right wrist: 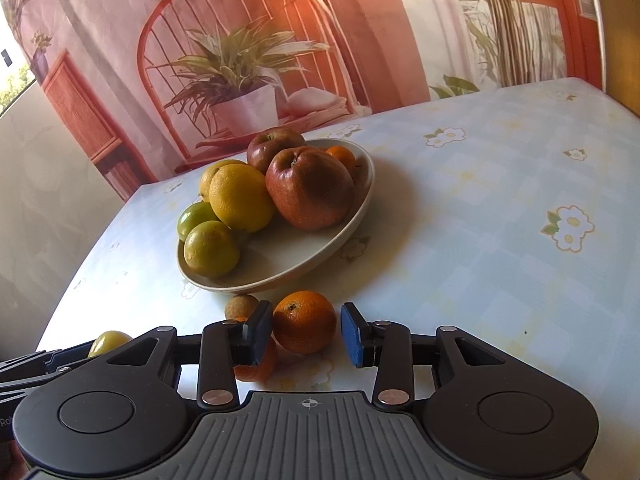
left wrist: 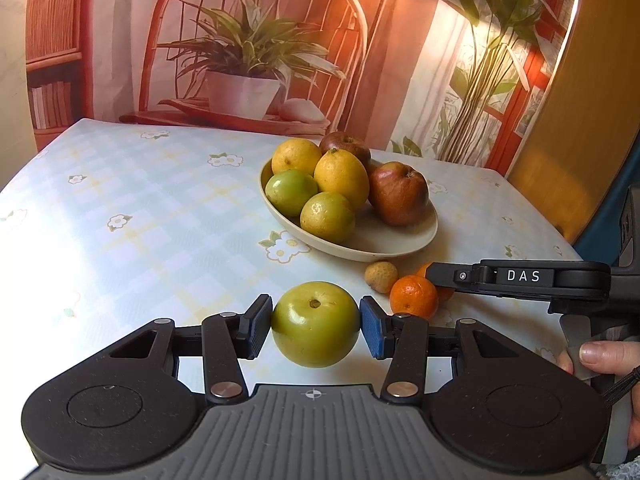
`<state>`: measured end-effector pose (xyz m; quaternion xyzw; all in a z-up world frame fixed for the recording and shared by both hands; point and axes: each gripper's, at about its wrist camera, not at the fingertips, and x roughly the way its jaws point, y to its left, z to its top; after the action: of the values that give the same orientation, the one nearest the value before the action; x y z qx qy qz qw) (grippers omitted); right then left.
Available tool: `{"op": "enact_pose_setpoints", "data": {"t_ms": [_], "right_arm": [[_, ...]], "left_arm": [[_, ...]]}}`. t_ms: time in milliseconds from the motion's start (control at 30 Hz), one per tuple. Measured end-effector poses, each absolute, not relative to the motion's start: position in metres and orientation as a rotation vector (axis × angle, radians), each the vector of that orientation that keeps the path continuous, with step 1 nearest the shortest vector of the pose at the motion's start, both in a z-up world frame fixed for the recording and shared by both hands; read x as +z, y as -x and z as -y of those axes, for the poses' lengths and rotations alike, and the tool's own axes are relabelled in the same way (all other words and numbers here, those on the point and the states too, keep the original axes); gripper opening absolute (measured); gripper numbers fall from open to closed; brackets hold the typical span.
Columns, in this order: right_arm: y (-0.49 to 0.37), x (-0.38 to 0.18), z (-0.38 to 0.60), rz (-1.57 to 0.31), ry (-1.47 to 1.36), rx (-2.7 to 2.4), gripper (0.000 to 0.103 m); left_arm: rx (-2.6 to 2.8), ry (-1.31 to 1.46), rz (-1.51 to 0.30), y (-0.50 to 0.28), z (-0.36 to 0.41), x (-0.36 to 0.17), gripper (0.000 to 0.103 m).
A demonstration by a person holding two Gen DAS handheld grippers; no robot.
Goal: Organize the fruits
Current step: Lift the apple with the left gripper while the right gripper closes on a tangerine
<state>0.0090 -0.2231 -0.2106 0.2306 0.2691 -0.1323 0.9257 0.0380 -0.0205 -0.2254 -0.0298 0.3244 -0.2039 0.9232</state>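
Observation:
My left gripper [left wrist: 316, 326] is shut on a green apple [left wrist: 316, 324], held just above the tablecloth with a blue pad on each side. Beyond it a beige bowl [left wrist: 400, 254] holds yellow citrus [left wrist: 341, 178], green fruits [left wrist: 291, 192] and red apples [left wrist: 398, 194]. In the right wrist view a mandarin [right wrist: 305, 322] lies on the cloth between the fingers of my right gripper [right wrist: 307, 334], which is open, with a gap at the right pad [right wrist: 352, 336]. A second mandarin [right wrist: 256, 364] sits partly hidden under the left finger. A small brownish fruit [right wrist: 241, 306] lies by the bowl [right wrist: 280, 276].
The floral tablecloth [right wrist: 500, 220] stretches wide to the right of the bowl and to its left [left wrist: 120, 220]. A printed backdrop with a chair and plant hangs behind the table. The right gripper [left wrist: 434, 274] reaches in from the right, a hand [left wrist: 608, 354] on its handle.

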Motion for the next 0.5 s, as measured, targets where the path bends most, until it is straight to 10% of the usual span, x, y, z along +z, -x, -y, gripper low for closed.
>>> {"op": "enact_pose_setpoints", "data": {"t_ms": [500], "right_arm": [[-0.0145,-0.2082,0.2206,-0.569,-0.440,-0.252,0.033]], "left_arm": [[-0.419,0.062,-0.663,-0.0360,0.0219,-0.2263,0.050]]}}
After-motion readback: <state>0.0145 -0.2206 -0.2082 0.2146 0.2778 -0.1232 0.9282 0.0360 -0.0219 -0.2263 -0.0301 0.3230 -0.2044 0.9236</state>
